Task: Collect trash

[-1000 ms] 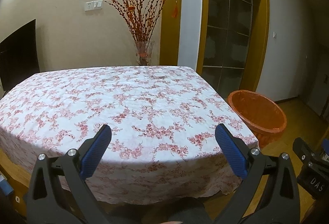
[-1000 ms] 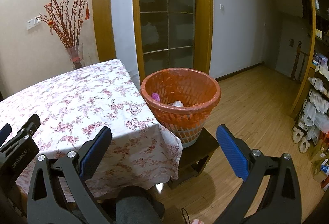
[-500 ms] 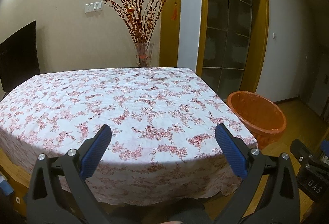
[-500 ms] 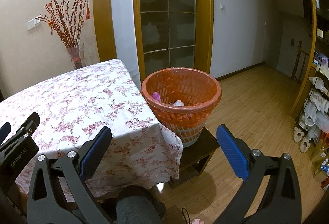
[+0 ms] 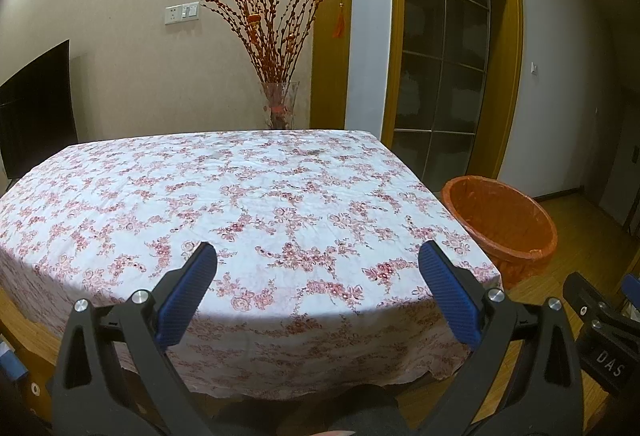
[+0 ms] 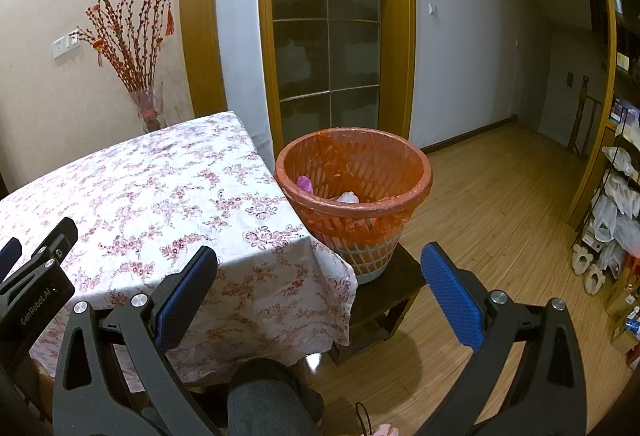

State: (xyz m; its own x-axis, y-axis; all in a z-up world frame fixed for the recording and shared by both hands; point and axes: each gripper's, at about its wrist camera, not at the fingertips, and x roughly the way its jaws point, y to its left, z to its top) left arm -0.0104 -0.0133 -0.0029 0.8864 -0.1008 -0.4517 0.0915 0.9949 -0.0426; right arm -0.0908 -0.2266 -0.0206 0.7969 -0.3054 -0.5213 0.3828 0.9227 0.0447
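One table (image 5: 256,195), one orange bin (image 6: 354,191) on its right. Two grippers, left gripper (image 5: 318,288) and right gripper (image 6: 320,288), wide open, holding nothing, near the table's edge.

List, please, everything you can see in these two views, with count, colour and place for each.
tablecloth: one, white with pink flowers, covering the table.
waste basket: one, orange liner, on a dark stool beside the table's right end.
trash: two pieces seen, pink and whitish, inside the basket.
vase of branches: one, clear glass, red stems, behind the table.
bags: several, white, shelving at far right.
left gripper: open, empty.
right gripper: open, empty.
knee: one, dark trousers, bottom edge.
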